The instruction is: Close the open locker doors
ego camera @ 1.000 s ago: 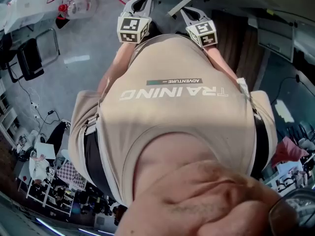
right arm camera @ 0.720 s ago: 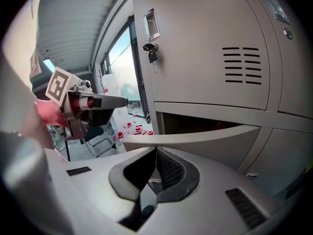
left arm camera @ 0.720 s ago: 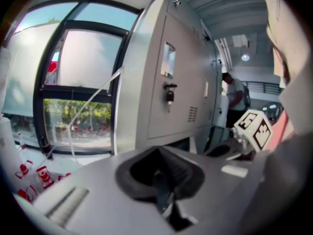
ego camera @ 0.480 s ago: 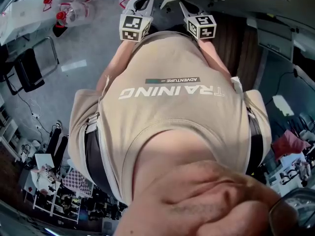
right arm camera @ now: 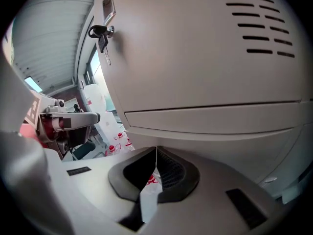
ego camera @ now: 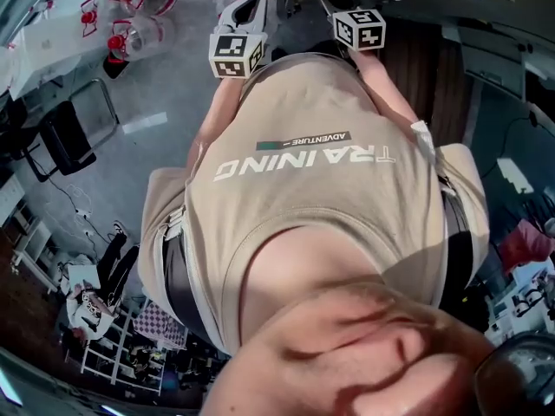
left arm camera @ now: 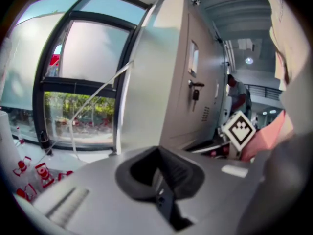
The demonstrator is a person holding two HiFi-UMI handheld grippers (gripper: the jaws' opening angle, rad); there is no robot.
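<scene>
**First:** Locker door (right arm camera: 195, 58) fills nearly everything ahead of the right gripper (right arm camera: 156, 151). It's the tall grey one with the slots (right arm camera: 259, 23) near its top right corner. How wide it stands, I can't tell from here.

**Second:** And the left gripper (left arm camera: 159, 151)?

**First:** Off to the side, pointing at the same locker (left arm camera: 161, 92), with the window (left arm camera: 88, 62) beyond. The fingers (right arm camera: 168, 169) on both are pressed together, nothing held.

**Second:** So what worries you?

**First:** The push, I'd say. Closed fingers make a narrow point. If they land near the hinge edge, the door may barely swing, and on that smooth sheet metal they could skid off.

**Second:** Shove it hard, then?

**First:** Worse. Too hard and I'd expect it to bounce back out rather than latch.

**Second:** Anything smaller?

**First:** The key (right arm camera: 103, 38) hanging from the lock (right arm camera: 111, 31) by the door's upper left edge. A sliding fingertip could catch it, bend it, or knock it out.
</scene>
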